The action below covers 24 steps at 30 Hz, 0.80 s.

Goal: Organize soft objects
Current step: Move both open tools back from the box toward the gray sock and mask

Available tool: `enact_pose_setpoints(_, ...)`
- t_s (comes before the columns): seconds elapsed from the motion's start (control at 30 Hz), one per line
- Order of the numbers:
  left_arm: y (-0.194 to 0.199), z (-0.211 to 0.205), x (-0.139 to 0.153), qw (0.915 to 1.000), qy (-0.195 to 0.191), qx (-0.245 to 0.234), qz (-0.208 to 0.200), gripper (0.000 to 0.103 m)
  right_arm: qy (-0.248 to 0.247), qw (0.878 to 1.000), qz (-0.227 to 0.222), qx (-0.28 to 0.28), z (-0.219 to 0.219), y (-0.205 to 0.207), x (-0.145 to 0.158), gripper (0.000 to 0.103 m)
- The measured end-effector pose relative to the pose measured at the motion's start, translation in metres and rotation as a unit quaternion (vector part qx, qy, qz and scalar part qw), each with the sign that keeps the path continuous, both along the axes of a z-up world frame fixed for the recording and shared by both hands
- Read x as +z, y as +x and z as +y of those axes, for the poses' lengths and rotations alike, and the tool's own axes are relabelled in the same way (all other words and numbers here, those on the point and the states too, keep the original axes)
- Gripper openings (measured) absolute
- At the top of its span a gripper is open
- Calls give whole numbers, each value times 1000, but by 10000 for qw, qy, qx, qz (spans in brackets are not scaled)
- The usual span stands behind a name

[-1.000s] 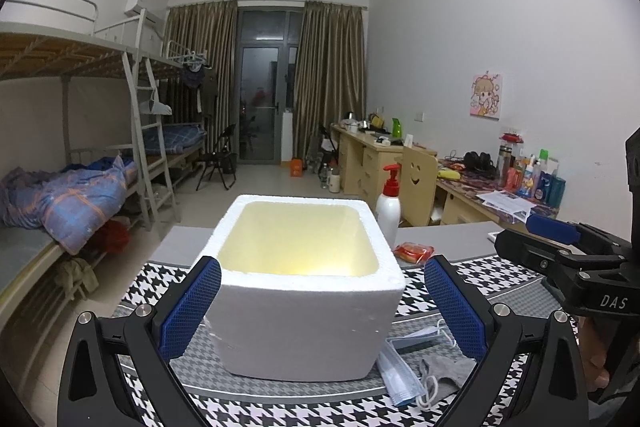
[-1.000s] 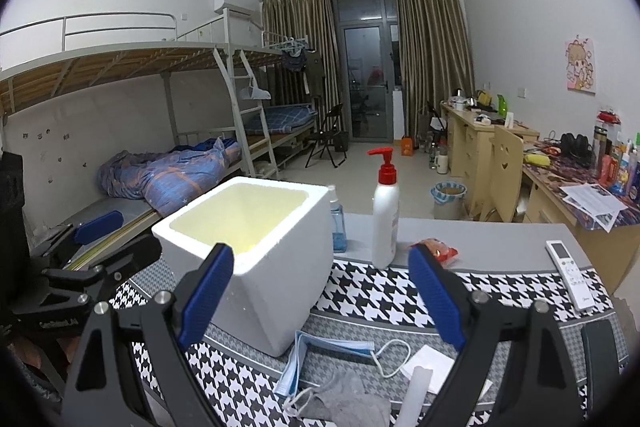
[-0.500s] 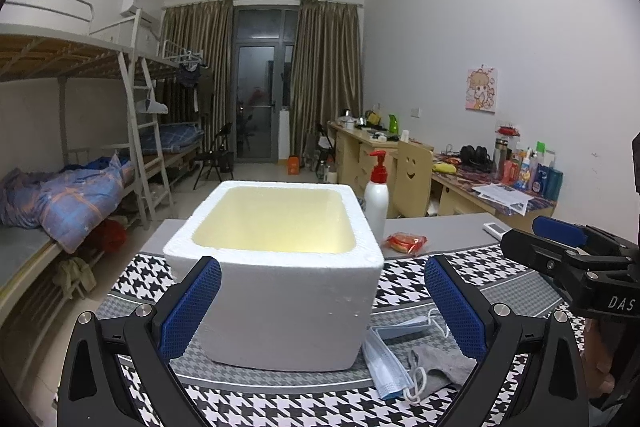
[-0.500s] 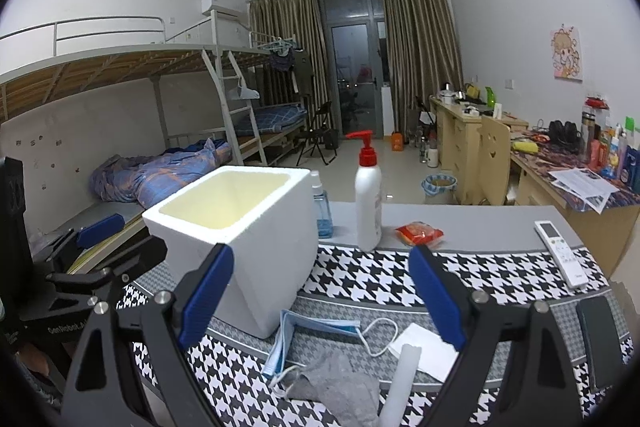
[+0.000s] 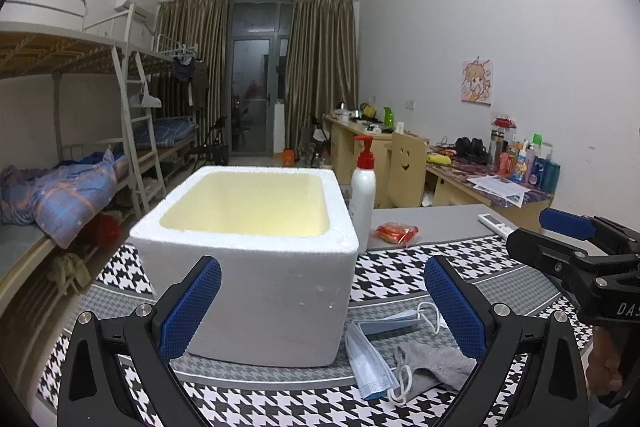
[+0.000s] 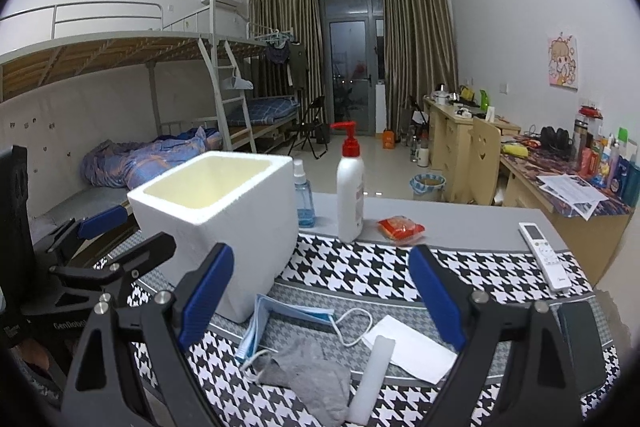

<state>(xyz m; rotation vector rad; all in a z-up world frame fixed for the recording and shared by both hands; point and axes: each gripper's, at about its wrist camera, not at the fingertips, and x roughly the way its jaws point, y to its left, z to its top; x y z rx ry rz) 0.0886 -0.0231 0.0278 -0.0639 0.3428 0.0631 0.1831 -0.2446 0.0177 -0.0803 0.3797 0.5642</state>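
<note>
A white foam box [image 5: 248,267] with a yellowish inside stands on the houndstooth mat [image 5: 400,267]. At its right foot lie a blue face mask [image 5: 368,359] and a crumpled grey cloth [image 5: 432,367]. My left gripper [image 5: 322,299] is open just short of the box, with nothing between its blue pads. In the right wrist view the mask [image 6: 280,319] and grey cloth [image 6: 312,375] lie below my open right gripper [image 6: 320,291], next to a white foam roll [image 6: 372,375] and a white sheet [image 6: 408,347]. Each gripper shows in the other's view, the right gripper [image 5: 580,247] and the left gripper [image 6: 108,239].
Behind the box [image 6: 224,219] stand a red-capped pump bottle [image 6: 350,187] and a blue spray bottle [image 6: 304,195]. A red snack packet [image 6: 400,227], a white remote [image 6: 544,255] and a dark phone [image 6: 580,339] lie to the right. Bunk beds are on the left and desks on the right.
Both grippers have sunk a little and drifted. The box now sits further left in the left wrist view, and the mask and cloth show more fully. Both stay open.
</note>
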Motion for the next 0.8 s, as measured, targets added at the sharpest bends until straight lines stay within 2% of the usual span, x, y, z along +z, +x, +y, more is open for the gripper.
enact_pose_setpoints(0.23,-1,4,-12,9999,3,-101,50,102,20,9998,154,-119,-3,-1,-20,92)
enact_pose_setpoints(0.5,0,-2,-17,9985,241,-476,132,102,115,9984,253,-490,-6,-12,-27,92)
enact_pose_setpoints(0.8,3,-6,-32,9991,-21,-285,306,102,122,9979,429,-466,-17,-10,-37,92)
